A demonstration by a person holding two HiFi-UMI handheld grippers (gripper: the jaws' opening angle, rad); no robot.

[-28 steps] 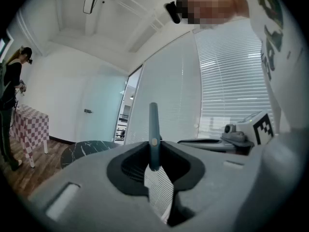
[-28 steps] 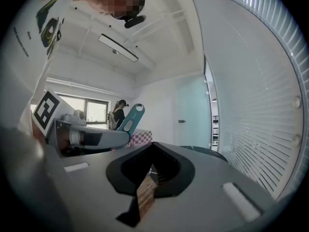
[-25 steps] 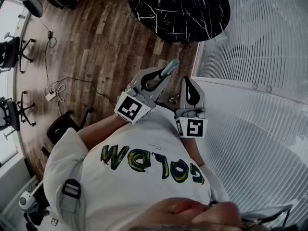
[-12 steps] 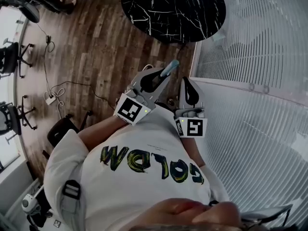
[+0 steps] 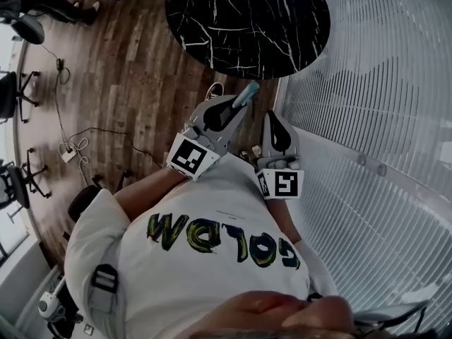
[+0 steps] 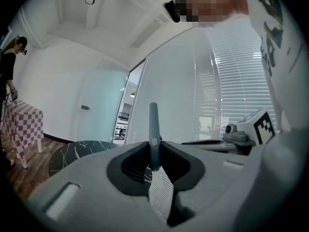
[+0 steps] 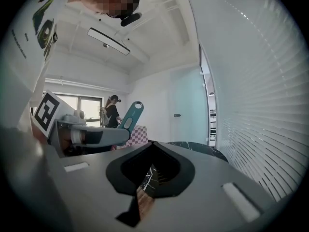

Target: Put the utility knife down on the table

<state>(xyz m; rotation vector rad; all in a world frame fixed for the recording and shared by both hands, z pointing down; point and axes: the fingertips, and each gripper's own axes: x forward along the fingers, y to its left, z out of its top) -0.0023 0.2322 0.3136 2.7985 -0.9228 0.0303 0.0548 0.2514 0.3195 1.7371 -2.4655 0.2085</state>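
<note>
1. The surface, a round black marble-look table point(image 5: 247, 20), is the big change. A second ago it sat further up and to the right in the head view. Now more of its top shows and its near edge is closer to the grippers. I read that as the person walking up to it, so this is still the approach part of the job.

2. The left gripper point(image 5: 236, 108) hasn't really changed its pose against the body and is held out roughly level toward the table. Its fingers point(image 6: 87, 178) are still pinching the knife, same grip as before.

3. The right gripper point(image 5: 273, 119) rides along just beside the left one. Its fingers point(image 7: 217, 178) are pressed together with nothing between them, so it's just along for the trip.

4. The utility knife point(image 5: 247, 96), with its teal handle, sticks out past the left fingertips, over the wood floor and short of the table edge. It hasn't slipped in the grip. My guess is it still has to be carried over the surface, lowered, and only then let go.
</note>
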